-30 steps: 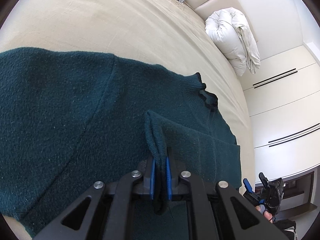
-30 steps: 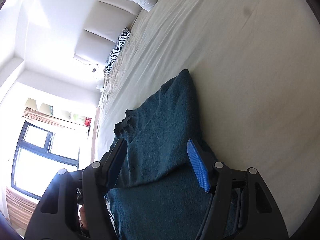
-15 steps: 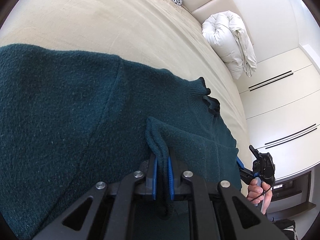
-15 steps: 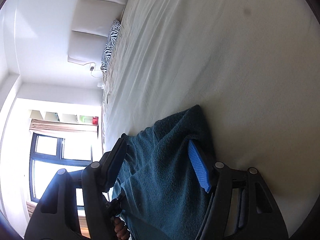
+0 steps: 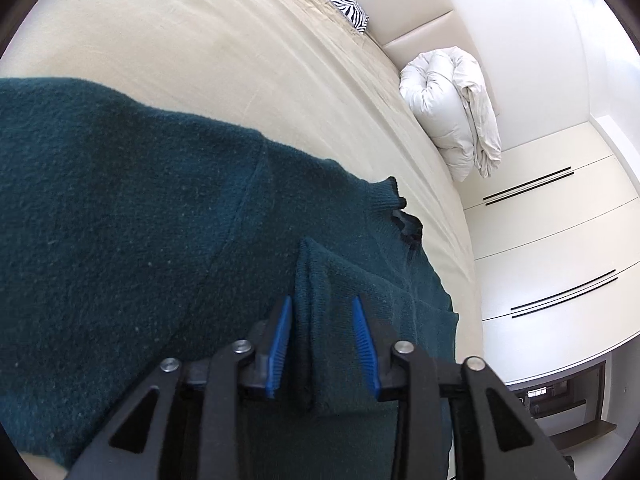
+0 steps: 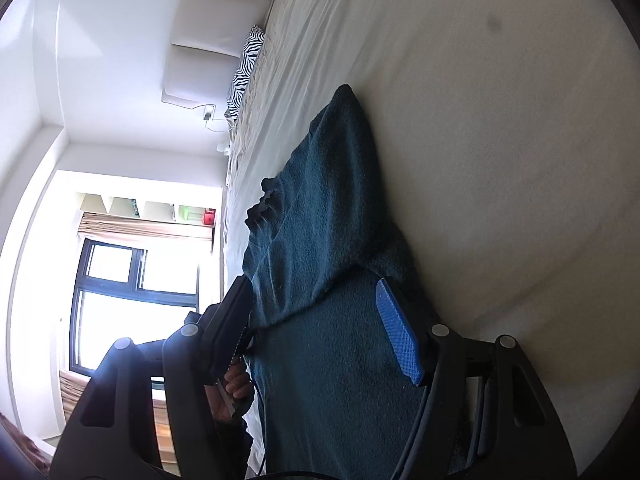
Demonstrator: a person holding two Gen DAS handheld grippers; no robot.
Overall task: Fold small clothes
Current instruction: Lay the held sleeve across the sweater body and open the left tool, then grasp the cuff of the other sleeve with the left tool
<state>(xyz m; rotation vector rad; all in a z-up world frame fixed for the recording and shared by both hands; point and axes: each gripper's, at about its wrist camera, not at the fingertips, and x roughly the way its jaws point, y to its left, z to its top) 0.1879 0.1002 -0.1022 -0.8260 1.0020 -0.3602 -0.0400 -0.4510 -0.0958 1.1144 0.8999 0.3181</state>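
Observation:
A dark teal knit sweater [image 5: 140, 232] lies on the cream bed sheet [image 5: 208, 52], its collar [image 5: 400, 208] toward the far right. In the left wrist view a raised fold of the sweater [image 5: 316, 280] stands between the blue pads of my left gripper [image 5: 322, 320]. The jaws are opening and the pads stand apart from the cloth. In the right wrist view my right gripper [image 6: 316, 312] hovers open over the sweater [image 6: 332, 216], its jaws wide with the flat knit beneath them and nothing pinched.
A rolled white duvet [image 5: 456, 108] and a zebra-print pillow [image 5: 340, 0] lie by the padded headboard. White cupboard fronts [image 5: 552, 248] line the far side. A window [image 6: 120, 288] shows in the right wrist view. A hand [image 6: 236, 388] shows under the right gripper.
My left gripper, shut on the sweater fold before, has spread its jaws and let the fold go. The right gripper has swung back over the sweater and stays open.

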